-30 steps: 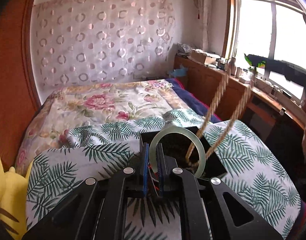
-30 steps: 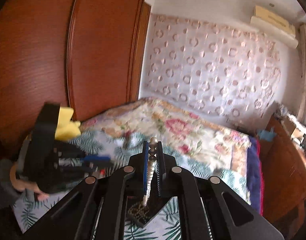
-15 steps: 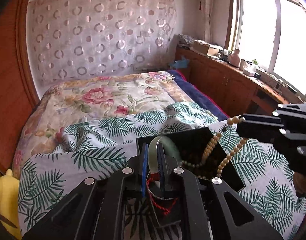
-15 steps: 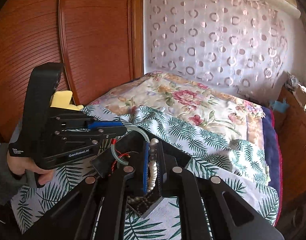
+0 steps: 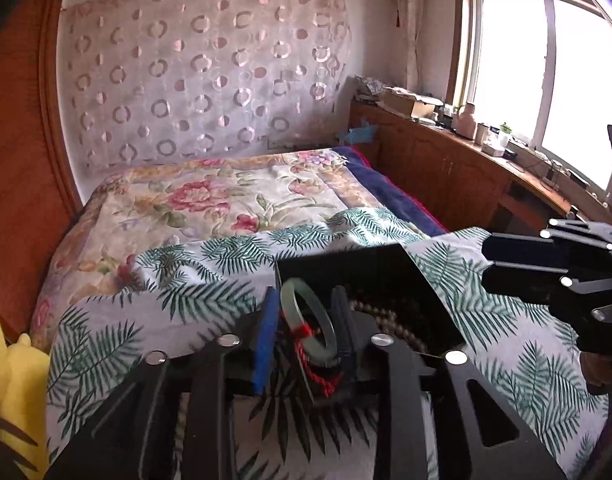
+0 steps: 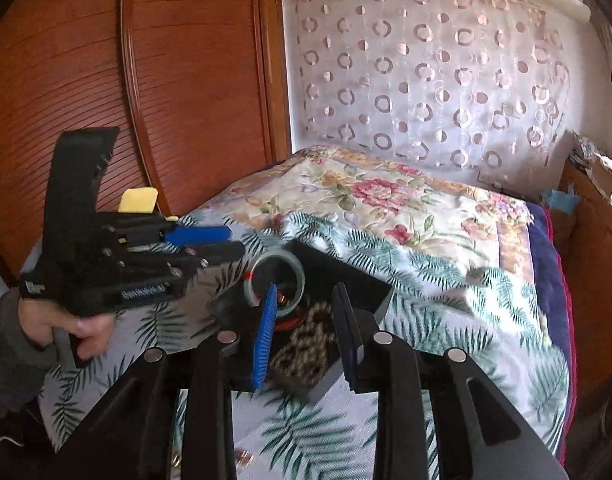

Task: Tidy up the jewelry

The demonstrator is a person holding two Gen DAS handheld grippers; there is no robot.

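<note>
Both tools are spread wide and nothing is gripped. Left tool [image 5: 306, 320] is poised over the black box [image 5: 386, 276] on the bed [image 5: 209, 204], with the green bangle [image 5: 306, 316] seen between its fingers but apart from them, tilted against the box's near-left corner, a red cord [image 5: 310, 368] trailing from it. Beads [image 5: 386, 320] are heaped inside the box beside the bangle. Right tool [image 6: 306, 320] is held above the same box [image 6: 346, 276], the beads [image 6: 306, 344] piled below its gap. The bangle [image 6: 277, 276] is seen leaning at the box's left edge, near the left tool [image 6: 209, 244].
</note>
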